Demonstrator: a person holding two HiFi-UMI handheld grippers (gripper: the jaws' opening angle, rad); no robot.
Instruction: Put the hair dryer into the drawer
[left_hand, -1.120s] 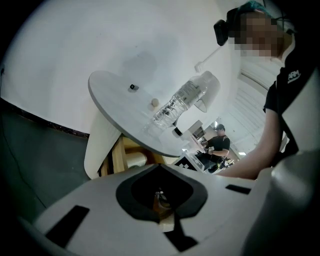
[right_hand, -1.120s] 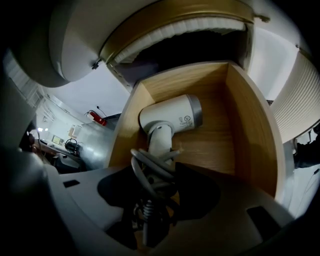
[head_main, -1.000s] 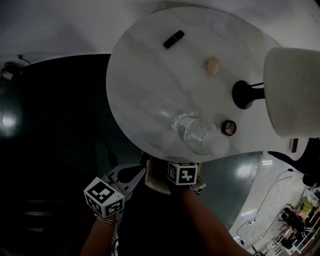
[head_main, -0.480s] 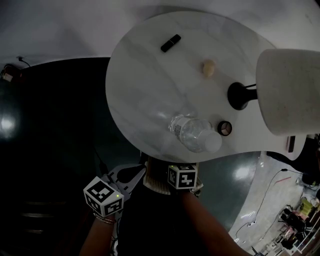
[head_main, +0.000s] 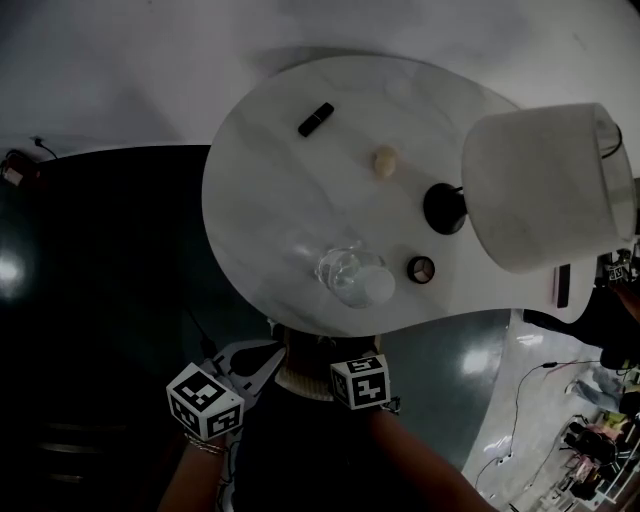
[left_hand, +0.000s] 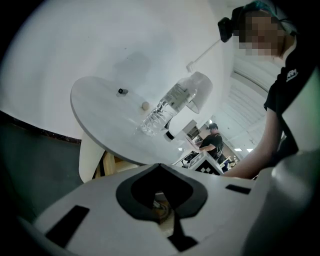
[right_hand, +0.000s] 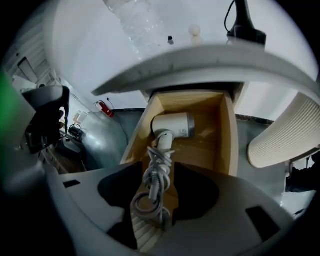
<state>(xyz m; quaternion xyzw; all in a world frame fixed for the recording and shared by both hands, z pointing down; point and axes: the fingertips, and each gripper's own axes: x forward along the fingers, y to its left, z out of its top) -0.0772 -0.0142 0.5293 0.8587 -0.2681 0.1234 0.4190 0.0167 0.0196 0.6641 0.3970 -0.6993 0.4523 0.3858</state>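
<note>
In the right gripper view, the white hair dryer (right_hand: 172, 125) lies inside the open wooden drawer (right_hand: 226, 135) under the round table. Its bundled grey cord (right_hand: 155, 187) trails toward me. My right gripper (right_hand: 160, 172) hangs above the drawer's near end. Its jaws have just been closing a little but stand open, with the cord showing in the gap below them, not pinched. In the head view, only the right gripper's marker cube (head_main: 360, 380) shows clearly. My left gripper (left_hand: 160, 170) stays beside the drawer, left of the right one, jaws together on nothing I can see.
The white marble table (head_main: 260, 190) carries a clear water bottle (head_main: 350, 275), a lamp (head_main: 540, 185) on a black base, a small black stick (head_main: 316, 119), a beige lump (head_main: 383, 161) and a small round cap (head_main: 421, 269). Dark floor lies left. A ribbed white stool (right_hand: 285, 135) stands right of the drawer.
My right gripper's cube has drawn back from the table edge toward me. The head view has shifted, bringing more of the lamp shade in. The left gripper has stayed put.
</note>
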